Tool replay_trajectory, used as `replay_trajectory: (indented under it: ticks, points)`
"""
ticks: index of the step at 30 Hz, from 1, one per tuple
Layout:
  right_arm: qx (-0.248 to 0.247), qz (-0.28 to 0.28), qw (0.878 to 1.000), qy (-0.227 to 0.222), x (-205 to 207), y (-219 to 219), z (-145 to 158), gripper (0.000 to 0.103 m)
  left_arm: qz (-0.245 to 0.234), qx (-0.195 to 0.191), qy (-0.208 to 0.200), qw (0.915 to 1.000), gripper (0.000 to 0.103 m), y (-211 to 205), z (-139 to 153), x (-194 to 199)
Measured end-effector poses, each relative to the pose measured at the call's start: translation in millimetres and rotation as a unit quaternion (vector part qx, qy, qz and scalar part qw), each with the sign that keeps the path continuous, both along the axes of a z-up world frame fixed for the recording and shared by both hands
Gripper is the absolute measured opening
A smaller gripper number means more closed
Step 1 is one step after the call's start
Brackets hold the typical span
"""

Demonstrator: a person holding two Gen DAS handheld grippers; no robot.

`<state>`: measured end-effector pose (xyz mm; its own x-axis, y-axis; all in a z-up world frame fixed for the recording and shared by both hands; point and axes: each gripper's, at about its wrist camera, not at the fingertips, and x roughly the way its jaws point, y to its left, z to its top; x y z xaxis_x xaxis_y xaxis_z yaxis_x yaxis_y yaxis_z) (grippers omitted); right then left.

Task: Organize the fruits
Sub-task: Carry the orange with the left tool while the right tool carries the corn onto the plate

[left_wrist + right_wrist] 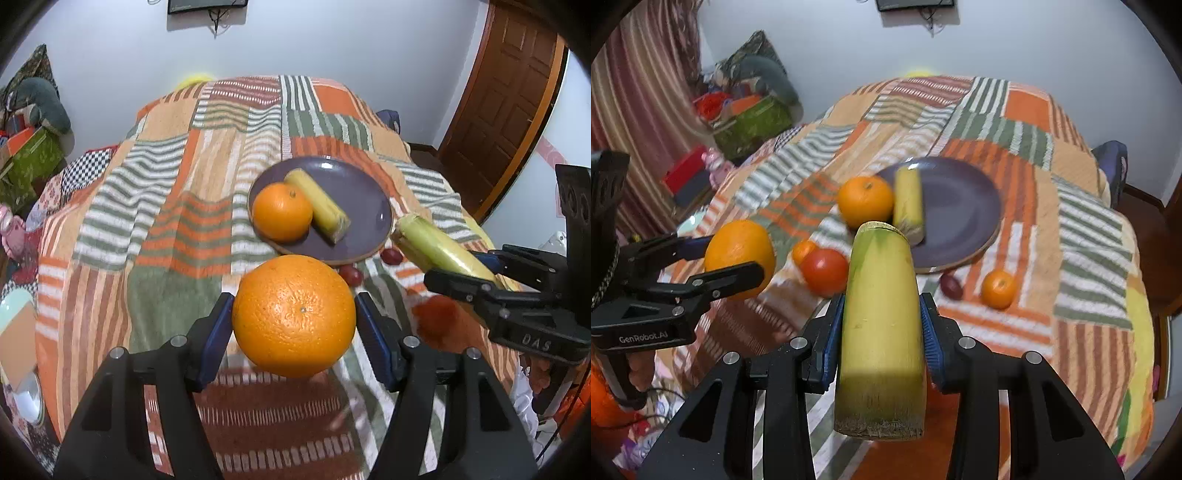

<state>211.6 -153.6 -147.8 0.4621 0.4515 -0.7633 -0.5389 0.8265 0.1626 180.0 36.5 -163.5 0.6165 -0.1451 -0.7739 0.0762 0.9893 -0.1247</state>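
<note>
Gripping, left gripper (pixel 293 314): jaws clenched on a large round orange (pixel 293 315), raised above the striped patchwork cloth (pixel 155 206).
Right gripper (pixel 882 332): jaws clenched on a yellow-green cut stalk piece (pixel 881 332).
Ahead of both jaws: purple round plate (pixel 360 192) carrying a smaller orange (pixel 282 211) and a second yellow stalk piece (pixel 319 205).

A domestic bedroom is being shown: a striped patchwork bedspread (pixel 177 206), a panelled wooden door (pixel 506 99), and piled household clutter (pixel 746 107) are being displayed.

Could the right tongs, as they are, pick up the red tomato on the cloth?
Probably not yet: the right tongs are shut on a yellow-green stalk piece, so the tomato stays out of reach until it is released.
</note>
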Motion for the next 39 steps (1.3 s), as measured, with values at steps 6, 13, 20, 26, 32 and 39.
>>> replay_trajectory:
  ticks: [6, 13, 20, 26, 32, 39]
  points:
    - [0.008, -0.02, 1.0, -0.017, 25, -9, 7, 0.036, -0.007, 0.006, -0.017, 0.9998, 0.065, -7, 12, 25]
    - [0.01, -0.033, 0.999, -0.029, 53, -11, 11, 0.036, -0.009, 0.022, -0.031, 0.9992, 0.065, -12, 21, 62]
    - [0.007, -0.037, 0.999, -0.038, 82, -2, 8, 0.036, -0.001, 0.034, -0.041, 0.9986, 0.065, -7, 23, 104]
    - [0.003, -0.035, 0.999, -0.028, 106, 12, -5, 0.036, 0.019, 0.045, -0.03, 0.9983, 0.065, 5, 10, 142]
    - [-0.013, -0.025, 0.999, -0.017, 120, 26, -19, 0.036, 0.03, 0.057, -0.019, 0.9978, 0.065, 11, -7, 169]
    - [-0.033, -0.019, 0.999, -0.009, 136, 40, -32, 0.036, 0.025, 0.07, 0.0, 0.9972, 0.065, 8, -28, 196]
